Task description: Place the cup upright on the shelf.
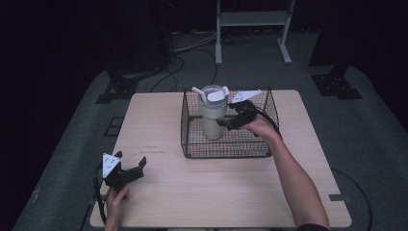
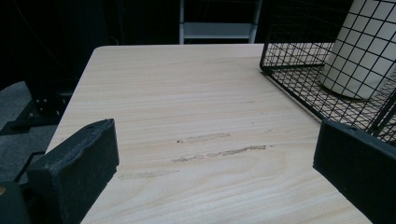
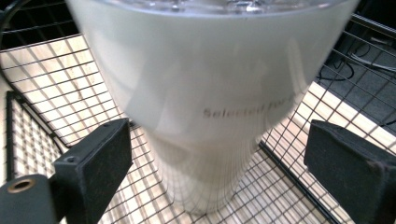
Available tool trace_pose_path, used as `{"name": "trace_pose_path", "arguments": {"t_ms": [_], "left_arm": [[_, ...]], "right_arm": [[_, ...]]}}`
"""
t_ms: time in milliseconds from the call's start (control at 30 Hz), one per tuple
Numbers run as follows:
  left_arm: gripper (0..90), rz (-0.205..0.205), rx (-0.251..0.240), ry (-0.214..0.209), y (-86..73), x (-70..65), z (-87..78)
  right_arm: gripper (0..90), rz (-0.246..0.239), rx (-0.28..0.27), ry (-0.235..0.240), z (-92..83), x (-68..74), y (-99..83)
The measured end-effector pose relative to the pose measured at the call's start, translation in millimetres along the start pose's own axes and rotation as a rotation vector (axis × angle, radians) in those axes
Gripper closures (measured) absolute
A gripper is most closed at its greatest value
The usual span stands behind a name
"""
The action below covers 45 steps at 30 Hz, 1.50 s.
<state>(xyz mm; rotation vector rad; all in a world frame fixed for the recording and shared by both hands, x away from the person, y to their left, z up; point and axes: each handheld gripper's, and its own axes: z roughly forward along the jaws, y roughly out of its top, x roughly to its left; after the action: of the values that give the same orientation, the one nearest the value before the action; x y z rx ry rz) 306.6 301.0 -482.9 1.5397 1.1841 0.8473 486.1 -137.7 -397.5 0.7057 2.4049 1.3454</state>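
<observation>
A tall cream tumbler (image 1: pixel 213 113) with a white lid stands upright inside a black wire basket (image 1: pixel 226 155) at the back middle of the wooden table (image 1: pixel 192 192). My right gripper (image 1: pixel 227 117) reaches into the basket from the right and is open. In the right gripper view its jaws flank the tumbler (image 3: pixel 205 93) without touching it, above the basket's mesh floor (image 3: pixel 56 93). My left gripper (image 1: pixel 131 160) rests open near the front left corner, holding nothing. The left gripper view has the basket (image 2: pixel 289 88) and tumbler (image 2: pixel 359 51) off to its right.
Faint scuff marks (image 2: pixel 219 151) cross the tabletop ahead of the left gripper. On the dark floor behind the table stand a white metal frame (image 1: pixel 252 19), loose cables (image 1: pixel 183 53) and two black stand bases (image 1: pixel 120 86) (image 1: pixel 337 84).
</observation>
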Motion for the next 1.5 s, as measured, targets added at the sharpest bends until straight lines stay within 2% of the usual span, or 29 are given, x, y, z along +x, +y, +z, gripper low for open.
{"name": "trace_pose_path", "arguments": {"t_ms": [267, 567, 800, 900, 1133, 1333, 1500], "left_arm": [[0.0, 0.001, 0.001, 0.003, -0.1, -0.3, -0.5], [0.0, 0.002, -0.001, 0.006, -0.2, -0.7, -0.8], [0.0, 0.001, 0.000, 0.006, -0.2, -0.6, -0.7], [0.0, 0.002, 0.000, 0.006, -0.2, -0.6, -0.7], [0.0, 0.004, -0.001, 0.006, -0.1, -0.8, -0.2], [0.0, 0.005, -0.001, 0.006, -0.1, -0.9, -0.2], [0.0, 0.006, 0.000, 0.006, -0.1, -1.0, -0.2]], "right_arm": [[7.1, 0.041, 0.012, -0.028, -22.4, 3.7, -0.1], [7.1, 0.058, 0.012, -0.041, -43.1, 8.4, -2.4], [7.1, 0.058, 0.000, -0.046, -56.9, 13.2, -3.6], [7.1, 0.056, 0.010, -0.052, -63.6, 14.4, -4.8], [7.1, 0.064, -0.007, -0.051, -72.3, 17.1, -9.4], [7.1, 0.068, 0.012, -0.053, -77.8, 19.6, -15.6], [7.1, 0.067, 0.007, -0.049, -83.3, 23.0, -20.1]]}}
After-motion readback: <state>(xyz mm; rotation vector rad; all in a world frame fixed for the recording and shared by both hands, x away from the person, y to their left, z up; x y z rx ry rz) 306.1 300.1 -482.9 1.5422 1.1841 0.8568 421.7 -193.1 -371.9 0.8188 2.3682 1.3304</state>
